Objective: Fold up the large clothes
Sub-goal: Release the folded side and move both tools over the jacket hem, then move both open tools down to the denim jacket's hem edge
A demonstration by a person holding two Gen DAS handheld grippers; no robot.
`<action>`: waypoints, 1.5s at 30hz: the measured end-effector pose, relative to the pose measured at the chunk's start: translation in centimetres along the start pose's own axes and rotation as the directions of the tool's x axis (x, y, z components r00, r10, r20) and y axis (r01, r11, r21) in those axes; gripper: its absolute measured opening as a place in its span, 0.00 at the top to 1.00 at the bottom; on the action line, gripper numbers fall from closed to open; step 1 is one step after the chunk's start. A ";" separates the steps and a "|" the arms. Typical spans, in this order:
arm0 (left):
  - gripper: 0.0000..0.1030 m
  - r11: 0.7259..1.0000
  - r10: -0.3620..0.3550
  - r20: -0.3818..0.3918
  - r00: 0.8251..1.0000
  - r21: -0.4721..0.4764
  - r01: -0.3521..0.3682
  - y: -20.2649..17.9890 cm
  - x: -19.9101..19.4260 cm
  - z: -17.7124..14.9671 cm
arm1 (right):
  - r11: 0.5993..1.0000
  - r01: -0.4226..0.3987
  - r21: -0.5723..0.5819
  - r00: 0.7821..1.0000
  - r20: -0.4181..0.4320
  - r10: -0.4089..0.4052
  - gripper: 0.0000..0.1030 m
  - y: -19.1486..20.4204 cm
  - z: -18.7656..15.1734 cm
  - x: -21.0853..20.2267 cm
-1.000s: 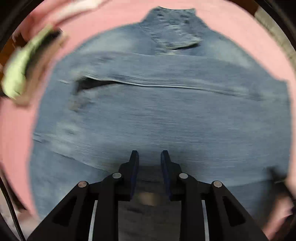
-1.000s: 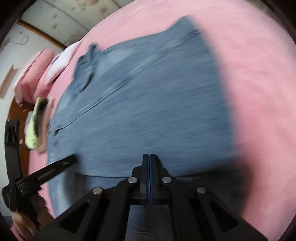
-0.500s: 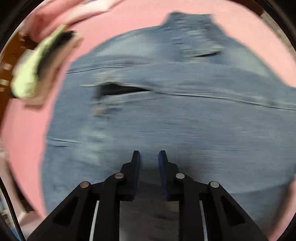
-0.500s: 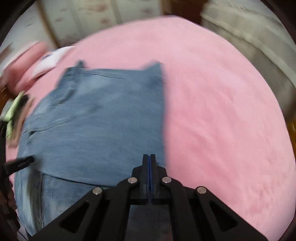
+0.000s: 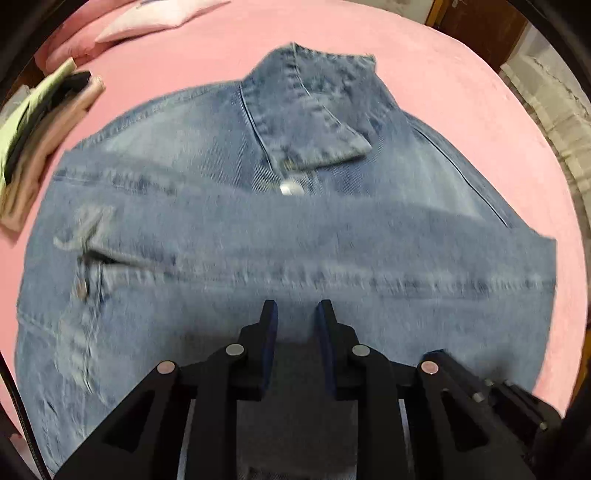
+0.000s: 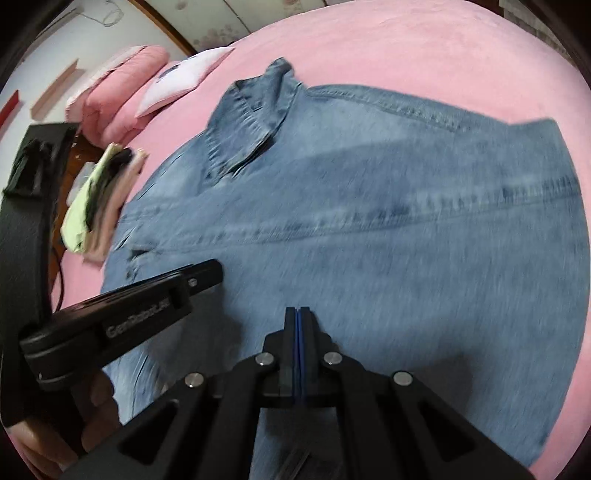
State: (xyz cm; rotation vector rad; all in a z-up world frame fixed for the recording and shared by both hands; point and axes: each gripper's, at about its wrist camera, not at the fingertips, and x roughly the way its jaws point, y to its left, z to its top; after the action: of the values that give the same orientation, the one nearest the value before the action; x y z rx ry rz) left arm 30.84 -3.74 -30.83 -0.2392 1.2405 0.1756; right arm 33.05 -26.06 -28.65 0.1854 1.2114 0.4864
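A blue denim jacket (image 5: pixel 295 229) lies on the pink bed, sides folded in, collar (image 5: pixel 314 114) at the far end. It also shows in the right wrist view (image 6: pixel 369 229). My left gripper (image 5: pixel 294 312) hovers over the jacket's near part with its jaws a little apart and nothing between them; it also shows in the right wrist view (image 6: pixel 207 275) at the left. My right gripper (image 6: pixel 298 314) is shut with its pads together, over the near denim; whether cloth is pinched cannot be told.
A stack of folded clothes (image 5: pixel 33 140), green, black and pink, lies left of the jacket, and shows in the right wrist view (image 6: pixel 99 199). Pink and white pillows (image 6: pixel 147 85) lie at the head of the bed (image 5: pixel 480 122). A dark wooden door (image 5: pixel 476 26) stands far right.
Both views have swung back over the jacket; the right gripper, which had turned toward the bare bed, now faces the denim again beside the left one. Jaws unchanged.
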 end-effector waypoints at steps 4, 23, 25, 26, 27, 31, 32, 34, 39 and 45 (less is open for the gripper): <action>0.81 0.999 0.040 0.007 0.999 0.021 -0.040 0.6 0.6 1.8 | 0.999 0.045 0.011 0.998 0.049 -0.045 1.00 -1.9 2.6 0.5; 0.81 0.960 0.272 0.061 0.960 0.057 -0.275 9.3 2.0 5.3 | 0.953 0.130 0.273 0.950 0.242 -0.199 1.00 -14.8 2.3 -5.8; 0.82 0.954 0.279 0.062 0.958 0.094 -0.284 9.3 2.3 5.5 | 0.951 0.166 0.261 0.942 0.242 -0.230 1.00 -14.6 2.3 -5.8; 0.83 0.949 0.291 0.070 0.954 0.109 -0.297 9.0 2.2 5.5 | 0.949 0.185 0.255 0.939 0.238 -0.247 1.00 -14.3 2.4 -5.8; 0.83 0.943 0.302 0.080 0.950 0.123 -0.310 8.9 2.1 5.5 | 0.945 0.201 0.258 0.936 0.234 -0.263 1.00 -14.2 2.4 -5.7; 0.84 0.962 0.257 0.099 0.961 0.067 -0.264 9.5 0.9 4.9 | 0.933 0.213 0.290 0.931 0.229 -0.284 1.00 -13.8 2.2 -5.6; 0.84 0.972 0.225 0.109 0.968 0.039 -0.230 9.7 0.1 4.4 | 0.931 0.216 0.293 0.932 0.223 -0.286 1.00 -13.8 2.2 -5.7; 0.84 0.984 0.175 0.121 0.977 -0.002 -0.176 10.5 -0.6 3.8 | 0.931 0.232 0.281 0.933 0.206 -0.294 1.00 -13.6 2.1 -5.7; 0.83 0.991 0.121 0.205 0.971 -0.082 -0.107 12.6 -2.5 2.6 | 0.917 0.316 0.241 0.913 0.185 -0.364 1.00 -12.3 1.4 -6.1; 0.83 0.975 0.128 0.159 0.979 -0.200 -0.095 16.7 -3.7 1.0 | 0.885 0.324 0.336 0.900 0.180 -0.398 1.00 -11.6 -2.3 -9.3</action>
State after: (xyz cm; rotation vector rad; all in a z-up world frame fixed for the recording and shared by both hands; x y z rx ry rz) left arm 26.24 12.55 -28.44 -0.3142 1.0664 0.4063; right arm 31.53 -40.80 -26.08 0.2603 1.0388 -0.0541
